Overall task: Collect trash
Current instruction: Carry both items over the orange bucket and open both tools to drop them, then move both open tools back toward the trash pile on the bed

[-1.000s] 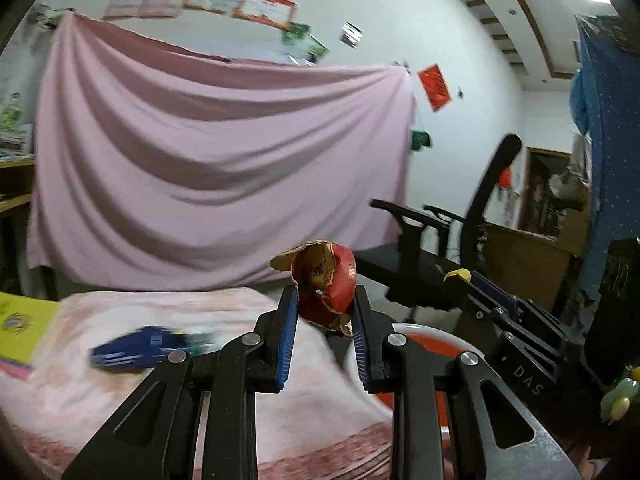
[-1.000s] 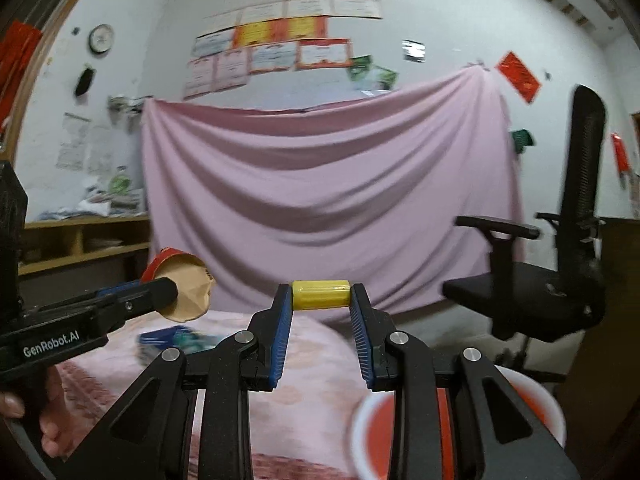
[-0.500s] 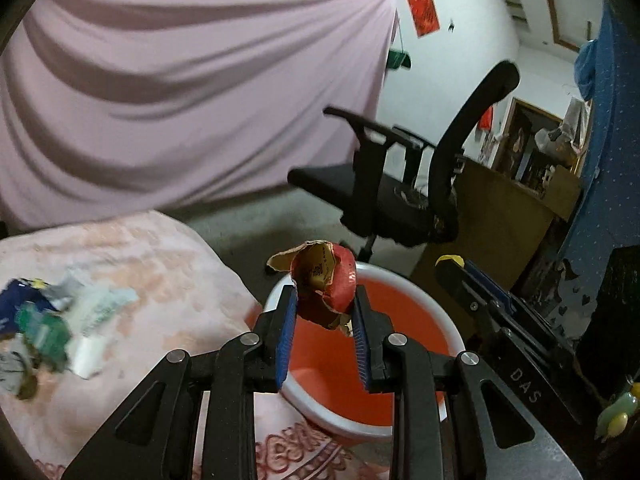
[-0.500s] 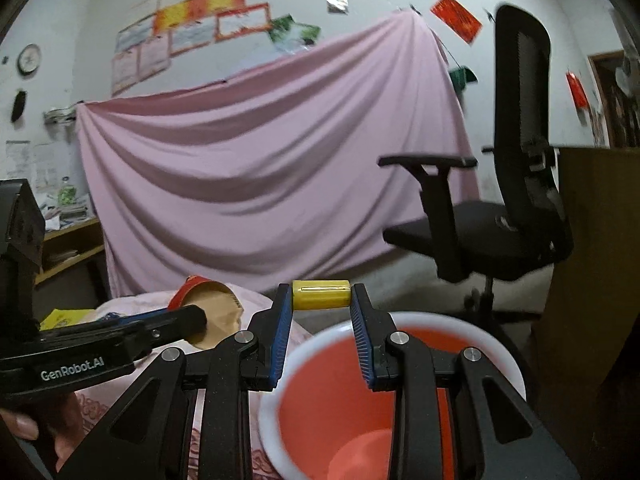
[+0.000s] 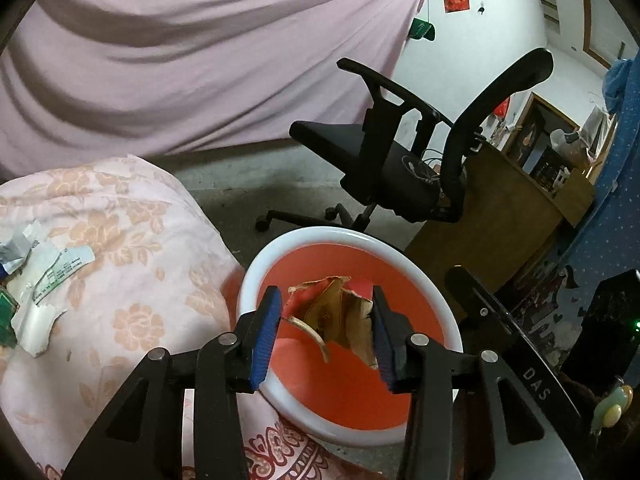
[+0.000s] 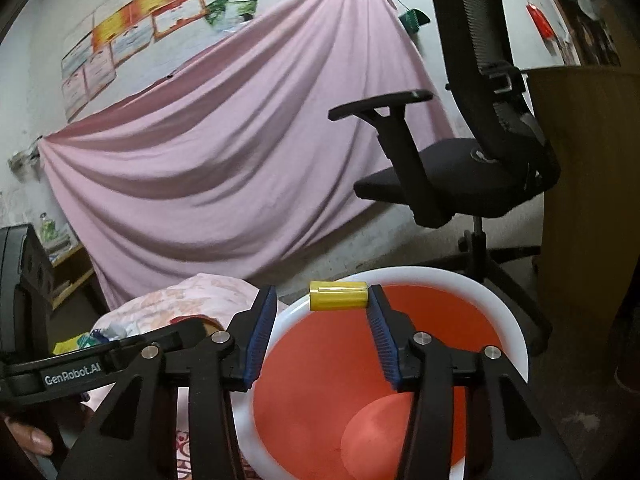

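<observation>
A red basin with a white rim [image 5: 320, 236] [image 6: 500, 312] stands on the floor beside the cloth-covered surface. My left gripper [image 5: 325, 296] hangs over it with its jaws opening. Between them is a crumpled red paper cup [image 5: 340, 320], leaning on the right pad, with a sliver of gap at the left pad. My right gripper [image 6: 322, 294] is also over the basin, jaws opening. A small yellow roll [image 6: 338, 296] touches its right pad and is clear of the left one. The left gripper's body [image 6: 100, 360] shows in the right wrist view.
Several scraps of paper and wrappers [image 5: 60, 268] lie on the pink floral cloth [image 5: 140, 280] left of the basin. A black office chair [image 5: 400, 160] [image 6: 460, 180] stands behind the basin, a wooden cabinet [image 5: 500, 216] to its right. A pink sheet [image 6: 240, 140] hangs on the wall.
Both grippers swung from over the cloth to above the basin and tipped down. Their jaws widened, the cup spread out, and a gap opened beside the yellow roll.
</observation>
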Motion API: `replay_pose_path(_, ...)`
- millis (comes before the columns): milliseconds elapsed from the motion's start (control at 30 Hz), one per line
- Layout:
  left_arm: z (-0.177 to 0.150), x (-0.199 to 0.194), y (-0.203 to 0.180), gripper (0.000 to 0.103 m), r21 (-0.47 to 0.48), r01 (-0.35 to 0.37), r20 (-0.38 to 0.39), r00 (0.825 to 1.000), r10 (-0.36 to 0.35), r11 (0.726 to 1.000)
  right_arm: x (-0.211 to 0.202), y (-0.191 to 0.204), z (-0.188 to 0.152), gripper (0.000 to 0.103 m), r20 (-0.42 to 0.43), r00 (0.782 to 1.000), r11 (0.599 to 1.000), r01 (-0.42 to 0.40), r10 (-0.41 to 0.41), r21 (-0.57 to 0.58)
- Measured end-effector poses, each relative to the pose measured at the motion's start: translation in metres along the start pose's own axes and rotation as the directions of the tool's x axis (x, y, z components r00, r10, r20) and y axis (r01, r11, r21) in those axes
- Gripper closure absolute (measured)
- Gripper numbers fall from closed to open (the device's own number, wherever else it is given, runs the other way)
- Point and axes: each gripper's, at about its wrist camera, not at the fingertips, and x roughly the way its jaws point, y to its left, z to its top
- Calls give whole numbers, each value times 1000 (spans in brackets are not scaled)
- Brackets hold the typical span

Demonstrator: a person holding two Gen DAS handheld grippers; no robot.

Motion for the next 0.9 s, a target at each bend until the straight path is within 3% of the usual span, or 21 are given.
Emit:
replay_pose_path(67, -2, -6, 3, 56, -4, -11, 17, 1000, 11, 1000, 1, -1, 1, 56, -3, 1000, 1000, 0, 0, 0)
replay_pose_path(200, -5, -17, 7, 53, -15, -16, 47, 999, 17, 1000, 3, -1, 1, 53, -10, 1000, 1000, -8, 8, -3)
replay_pose_path(267, -4, -21, 9, 46, -22, -17, 63, 998, 19, 1000, 4, 0, 1, 49, -10, 1000, 1000, -9, 9, -6)
replay_pose_path(367, -3, -24, 10, 45, -28, -23, 87, 996, 26, 999, 3, 1, 2, 33, 3, 1000, 1000, -10, 10, -10)
replay_pose_path(500, -6, -38, 12, 44, -28, -55, 148, 987, 59, 998, -1, 4, 3, 28, 35, 999, 1000, -15, 16, -22)
replay_pose_path(567, -8, -47, 11, 36, -18, -85, 192, 977, 87, 996, -6, 7, 5, 23, 65, 998, 999, -23, 24, -26)
replay_pose_path(667, -16, -72, 12, 13, -17, -138, 300, 944, 137, 990, -15, 17, 10, 19, 119, 992, 999, -35, 40, -37)
replay_pose_path(733, -23, -90, 15, 5, -24, -182, 371, 912, 178, 983, -20, 24, 12, 7, 147, 988, 998, -43, 49, -43)
replay_pose_path(800, -30, -109, 20, 4, -34, -218, 420, 882, 212, 975, -26, 35, 14, 0, 181, 981, 997, -60, 68, -53)
replay_pose_path(900, -43, -137, 32, 2, -77, -285, 474, 832, 287, 955, -32, 53, 14, 0, 207, 973, 992, -90, 106, -86)
